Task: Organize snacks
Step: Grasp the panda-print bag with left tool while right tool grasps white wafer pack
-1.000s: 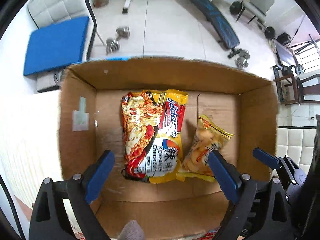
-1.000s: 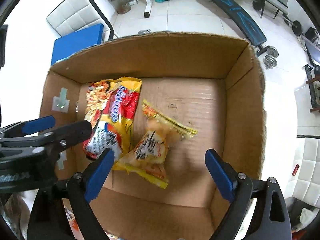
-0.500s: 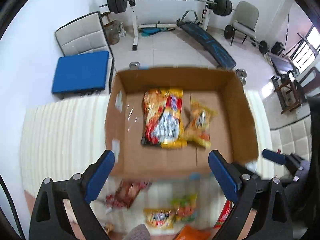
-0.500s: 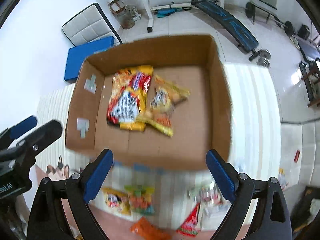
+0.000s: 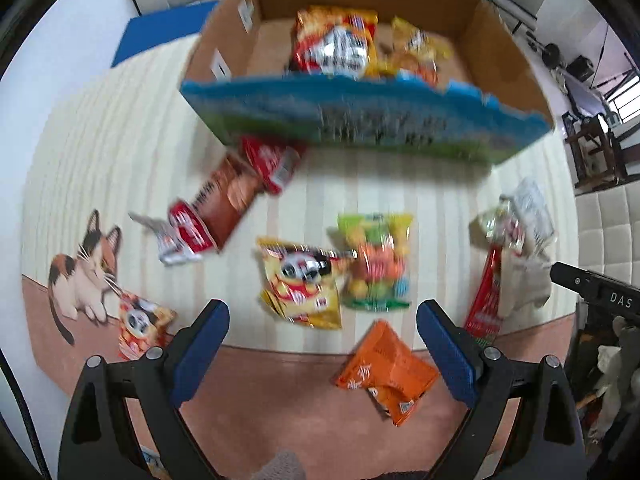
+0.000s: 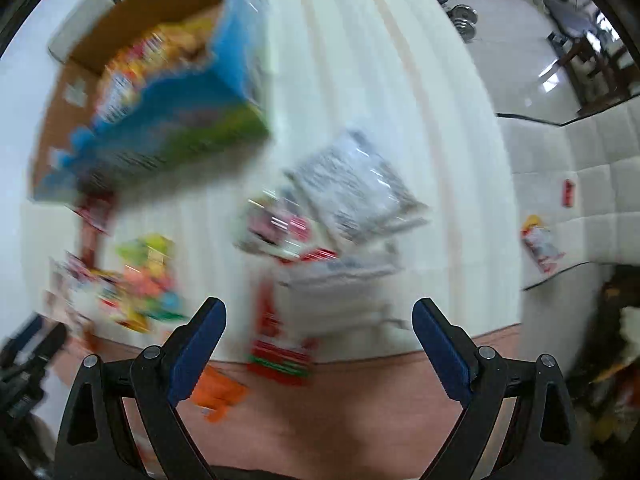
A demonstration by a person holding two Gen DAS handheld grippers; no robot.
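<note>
With 2 packets in the cardboard box (image 5: 360, 116) at frame top, both empty, wide-open claws, left gripper (image 5: 322, 344) and right gripper (image 6: 318, 342), hover over loose snacks; next, probably, the panda packet (image 5: 300, 280) needs centring and gripping.

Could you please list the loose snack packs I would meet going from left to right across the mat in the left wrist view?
Small panda pack → brown and red packet → yellow panda bag → colourful candy bag → red stick pack → clear wrapped pack.

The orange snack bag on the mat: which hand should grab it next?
Probably the left. Its open tool hangs almost over the orange bag. For the right tool, also open, the bag lies off to its left side.
</note>
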